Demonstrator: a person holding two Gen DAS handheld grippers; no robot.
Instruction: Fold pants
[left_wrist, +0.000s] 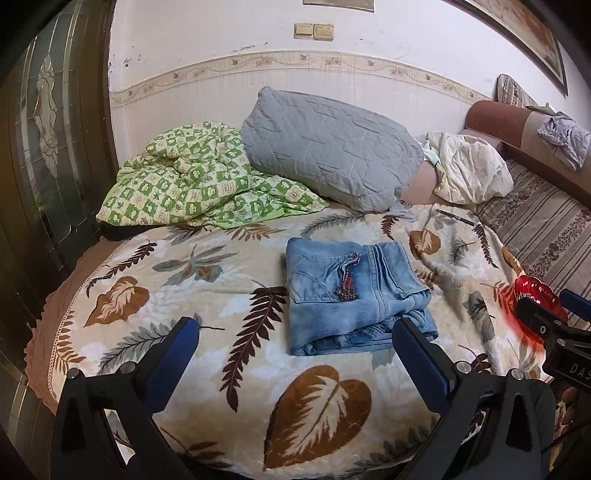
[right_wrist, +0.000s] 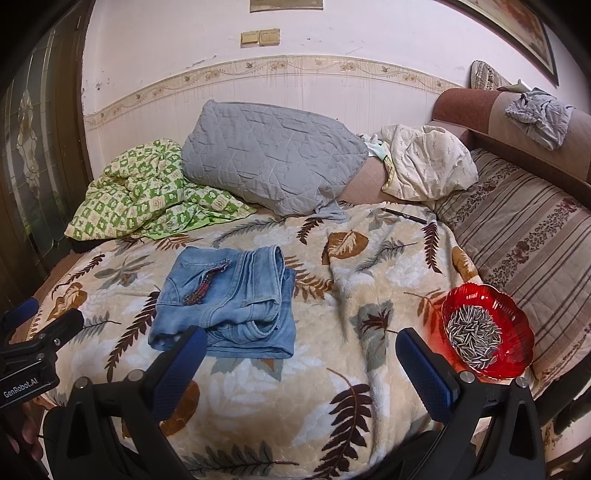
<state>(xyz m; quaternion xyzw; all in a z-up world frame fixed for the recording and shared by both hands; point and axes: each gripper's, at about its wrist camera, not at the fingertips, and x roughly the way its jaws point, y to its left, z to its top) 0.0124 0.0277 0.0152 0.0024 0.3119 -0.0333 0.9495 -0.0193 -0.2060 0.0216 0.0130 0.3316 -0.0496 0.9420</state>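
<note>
Light blue denim pants (left_wrist: 351, 299) lie folded into a compact square on the leaf-patterned blanket (left_wrist: 207, 280); they also show in the right wrist view (right_wrist: 229, 299). My left gripper (left_wrist: 295, 332) is open and empty, held above the blanket just in front of the pants. My right gripper (right_wrist: 301, 343) is open and empty, to the right of the pants and near their front edge. The right gripper's body shows at the right edge of the left wrist view (left_wrist: 554, 328).
A red bowl of sunflower seeds (right_wrist: 487, 328) sits on the blanket's right side. A grey quilted pillow (right_wrist: 269, 155), a green checked quilt (right_wrist: 147, 192) and a cream pillow (right_wrist: 428, 162) lie at the back. A pen (right_wrist: 406, 216) lies behind. A striped sofa cushion (right_wrist: 524, 236) is on the right.
</note>
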